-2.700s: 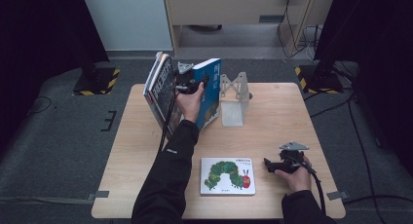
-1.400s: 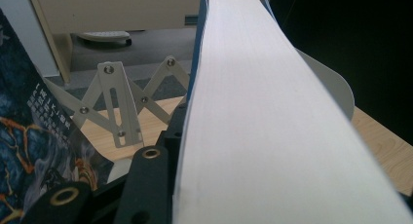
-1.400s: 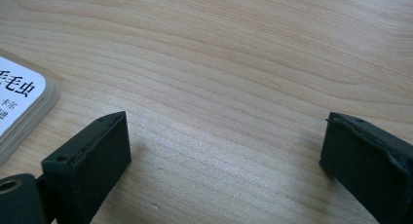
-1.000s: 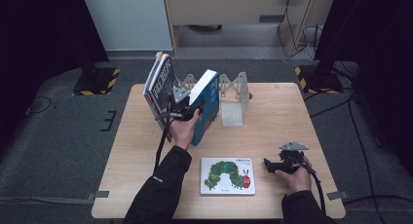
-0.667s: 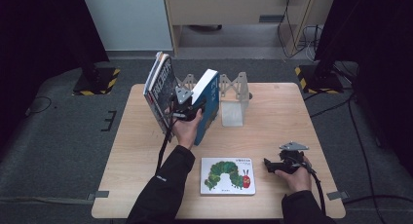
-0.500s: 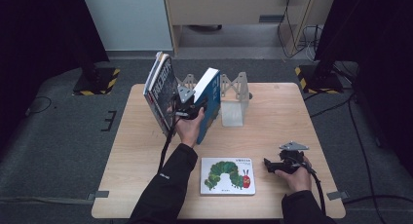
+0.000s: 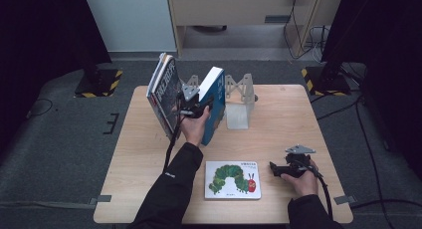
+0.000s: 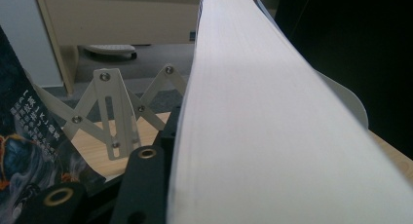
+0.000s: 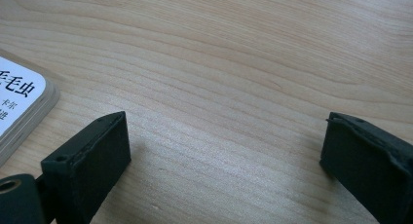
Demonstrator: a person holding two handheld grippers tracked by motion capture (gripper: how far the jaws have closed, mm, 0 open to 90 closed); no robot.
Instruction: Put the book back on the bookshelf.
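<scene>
A thick blue book [image 7: 215, 103] stands nearly upright on the wooden table [image 7: 283, 122], and my left gripper [image 7: 205, 107] is shut on it. In the left gripper view its white page edge [image 8: 272, 131] rises close ahead, with one black jaw pressed against its left side. A white folding book rack [image 7: 239, 98] stands just right of the book. Two dark-covered books [image 7: 163, 92] lean at the left. A caterpillar picture book [image 7: 233, 179] lies flat near the front edge. My right gripper [image 7: 277, 168] rests open on the table right of it, nothing between its jaws.
The rack's scissor arms [image 8: 114, 112] show behind the held book. A corner of the picture book [image 9: 19, 100] lies just left of my right gripper [image 9: 224, 141]. Bare wood spreads across the right half. A cabinet [image 7: 239, 10] stands beyond the table.
My left gripper has tipped the blue book from a lean to nearly upright and shifted it a little toward the rack. The right gripper has stayed still.
</scene>
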